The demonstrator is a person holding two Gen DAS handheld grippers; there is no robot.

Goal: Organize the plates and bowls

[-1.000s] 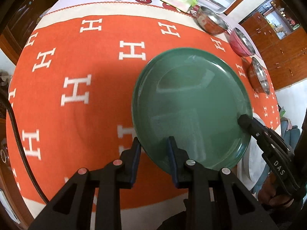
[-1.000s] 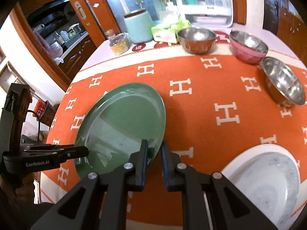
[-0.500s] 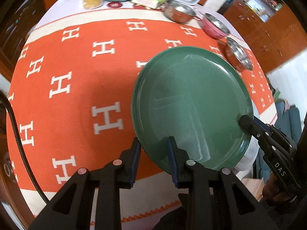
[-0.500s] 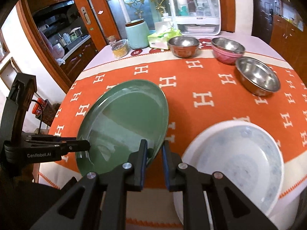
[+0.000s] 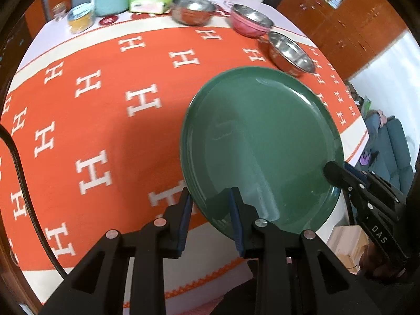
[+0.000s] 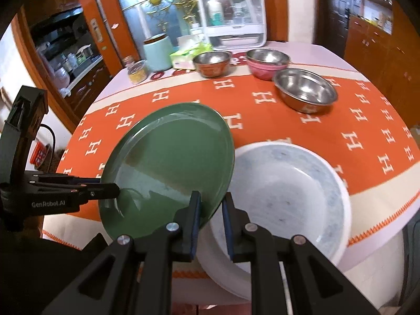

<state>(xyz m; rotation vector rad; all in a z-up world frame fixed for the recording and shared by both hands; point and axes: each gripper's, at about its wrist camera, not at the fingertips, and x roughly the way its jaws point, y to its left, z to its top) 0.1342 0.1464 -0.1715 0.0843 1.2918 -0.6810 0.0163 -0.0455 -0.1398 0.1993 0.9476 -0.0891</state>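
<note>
Green plate [image 5: 260, 144] tilted, face up, raised over orange surface [image 5: 110, 99]; left gripper [image 5: 210, 204] and right gripper [image 6: 211, 204] clamped on opposite rim edges; now closer to white plate [image 6: 288, 183], more of which shows than a second ago

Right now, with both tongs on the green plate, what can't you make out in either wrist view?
- Green plate underside: faces away in both views.
- White dish near edge: right wrist view, covered by the right tongs; its left rim is behind the plate. Absent from the left wrist view.
- Left tongs lower pad contact: left wrist view, hidden under the plate rim.
- Red coaster print: too small and blurred.
</note>
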